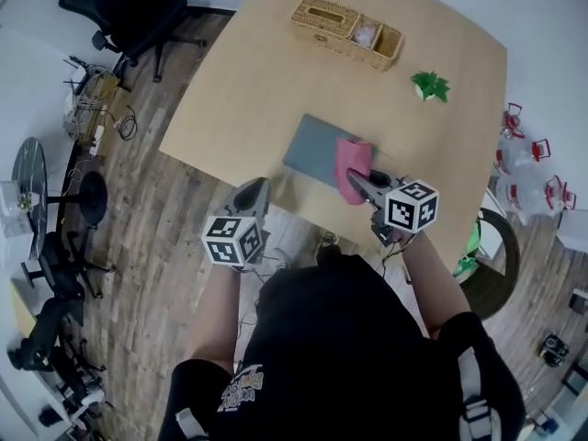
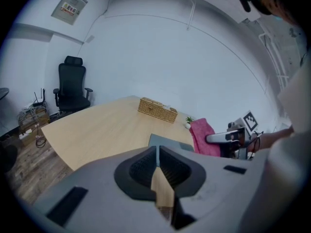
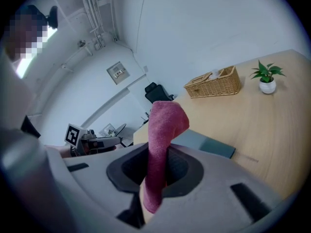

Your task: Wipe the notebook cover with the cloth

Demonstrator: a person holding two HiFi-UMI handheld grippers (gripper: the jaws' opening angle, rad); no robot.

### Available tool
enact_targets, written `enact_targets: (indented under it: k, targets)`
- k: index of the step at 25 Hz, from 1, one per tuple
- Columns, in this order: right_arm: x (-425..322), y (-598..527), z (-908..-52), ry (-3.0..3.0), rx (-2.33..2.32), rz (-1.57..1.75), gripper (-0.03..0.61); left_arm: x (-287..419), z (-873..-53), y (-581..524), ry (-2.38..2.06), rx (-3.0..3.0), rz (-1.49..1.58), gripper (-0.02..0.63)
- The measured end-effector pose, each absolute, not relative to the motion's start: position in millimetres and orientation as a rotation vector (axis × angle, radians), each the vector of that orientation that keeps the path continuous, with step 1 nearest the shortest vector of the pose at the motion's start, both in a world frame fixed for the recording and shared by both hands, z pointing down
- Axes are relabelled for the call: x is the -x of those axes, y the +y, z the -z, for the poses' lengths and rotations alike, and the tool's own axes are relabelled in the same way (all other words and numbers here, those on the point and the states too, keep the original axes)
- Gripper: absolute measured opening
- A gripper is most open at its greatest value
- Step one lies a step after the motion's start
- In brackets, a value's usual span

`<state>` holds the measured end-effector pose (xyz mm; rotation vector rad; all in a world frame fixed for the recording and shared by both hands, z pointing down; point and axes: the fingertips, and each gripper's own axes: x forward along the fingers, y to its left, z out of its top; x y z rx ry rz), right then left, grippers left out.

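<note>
Gripping a soft pink cloth (image 3: 163,130), the right gripper (image 3: 156,171) pinches its fold; the cloth hangs limp over one end of the flat grey-blue notebook (image 1: 310,148) on the pale wooden table (image 1: 239,81). Left gripper (image 2: 158,165): jaws together, empty. Judged: cloth light, floppy, best held bunched; notebook stiff, may slide.

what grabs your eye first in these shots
The pink cloth clamped in the right tool, at one end of the grey notebook near the wooden table's front edge. Next, the wicker basket and green plant at the far side; the left tool is shut and empty.
</note>
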<state>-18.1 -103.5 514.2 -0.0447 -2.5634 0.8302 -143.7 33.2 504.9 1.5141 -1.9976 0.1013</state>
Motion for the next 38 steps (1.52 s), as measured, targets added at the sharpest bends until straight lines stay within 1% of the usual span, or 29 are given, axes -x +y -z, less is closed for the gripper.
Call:
enact_targets:
  k: [8,13,19,26,31,38]
  targets:
    - [40,-20,-500,-2.578,0.077,-0.811,0.063,136,-485,112,-1.992,-1.576,-0.036,0.017]
    - [35,41,-482,-2.623,0.037,-0.801,0.063,123,-476,159,-1.947,-1.659,-0.051,0.017]
    - [-5,94,-482,-2.645,-0.11,-0.822,0.063,95,-473,202,-1.871,-1.77,-0.05,0.017]
    - [-58,141,-487,-2.606,-0.233,-0.81,0.063,54,-488,242,-1.785,-1.805,-0.008,0.017]
    - [-88,148,-469,-2.61,-0.283,-0.749,0.063,29,-474,250,-1.791,-1.841,0.029,0.017]
    - [-107,146,-431,-2.698,-0.225,-0.653,0.063,-1,-441,250,-1.884,-1.851,0.037,0.017]
